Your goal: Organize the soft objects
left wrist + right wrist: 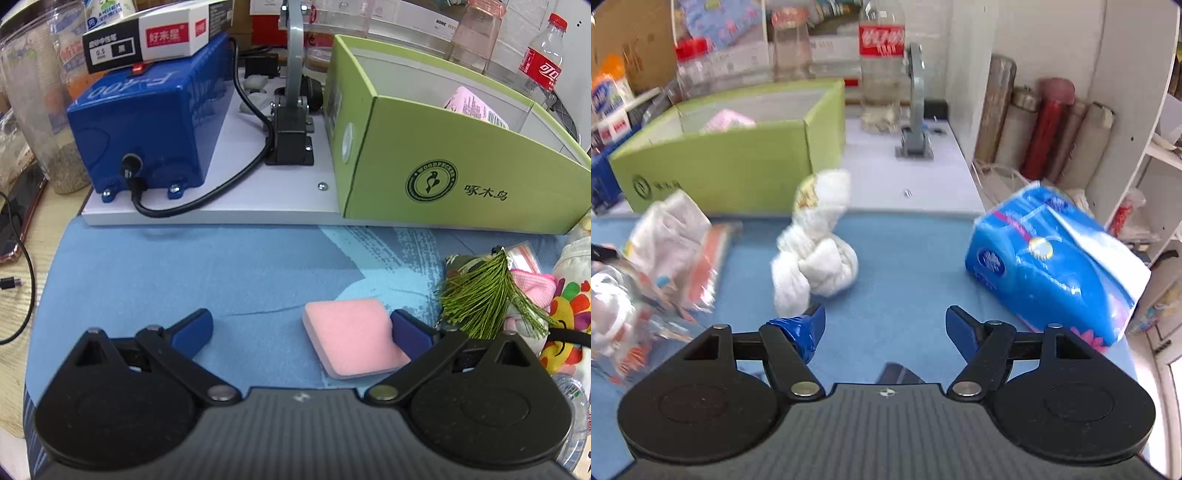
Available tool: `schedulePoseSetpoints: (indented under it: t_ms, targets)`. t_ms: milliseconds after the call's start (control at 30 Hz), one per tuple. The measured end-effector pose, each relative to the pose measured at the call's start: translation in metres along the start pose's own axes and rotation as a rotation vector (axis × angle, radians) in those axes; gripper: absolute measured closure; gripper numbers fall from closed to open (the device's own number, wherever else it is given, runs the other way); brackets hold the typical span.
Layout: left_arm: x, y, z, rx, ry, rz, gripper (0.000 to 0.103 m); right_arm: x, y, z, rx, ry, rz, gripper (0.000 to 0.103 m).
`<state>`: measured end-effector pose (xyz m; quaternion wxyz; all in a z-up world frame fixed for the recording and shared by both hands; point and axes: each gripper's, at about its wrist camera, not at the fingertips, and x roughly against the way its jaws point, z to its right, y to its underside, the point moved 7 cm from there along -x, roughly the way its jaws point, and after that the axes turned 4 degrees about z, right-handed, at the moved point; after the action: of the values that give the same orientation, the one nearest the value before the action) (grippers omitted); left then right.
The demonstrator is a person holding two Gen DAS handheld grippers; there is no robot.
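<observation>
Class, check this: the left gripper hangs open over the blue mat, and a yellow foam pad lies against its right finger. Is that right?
Only the colour is wrong. The left wrist view shows the left gripper open over the blue mat, with a pink foam pad by its right finger.

The left tool has a ribbed grey-black body, two round black discs, black linkage arms with silver rivets and blue finger pads. The right tool looks alike, its left pad wrapped in glossy blue tape.

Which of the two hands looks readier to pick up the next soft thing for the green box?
Probably the left. Its gripper is open with the pink sponge already lying between the fingers. The right gripper is open over bare blue mat, with the knotted white cloth ahead of it.
</observation>
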<state>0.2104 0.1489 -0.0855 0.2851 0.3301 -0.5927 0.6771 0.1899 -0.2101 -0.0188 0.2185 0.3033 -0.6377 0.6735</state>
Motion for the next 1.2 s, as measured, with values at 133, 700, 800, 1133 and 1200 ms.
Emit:
schedulePoseSetpoints:
  t_ms: [133, 700, 800, 1133, 1200]
  targets:
    - [0.000, -0.001, 0.000, -0.003, -0.006, -0.001, 0.002, -0.009, -0.022, -0.008, -0.036, -0.032, 0.069, 0.044]
    - [-0.004, -0.001, 0.003, -0.049, 0.000, 0.011, 0.002, -0.070, -0.016, -0.024, 0.008, -0.057, -0.084, 0.039]
    - [-0.001, 0.002, 0.002, -0.049, 0.016, 0.020, 0.002, -0.071, -0.014, -0.028, 0.054, -0.064, -0.036, 0.037]
    - [0.005, 0.007, 0.004, -0.032, 0.036, 0.039, 0.003, -0.071, -0.013, -0.027, 0.040, -0.063, 0.066, 0.033]
    - [0.005, 0.007, 0.003, -0.023, 0.034, 0.045, 0.005, -0.071, -0.013, -0.028, 0.037, -0.056, 0.066, 0.033]
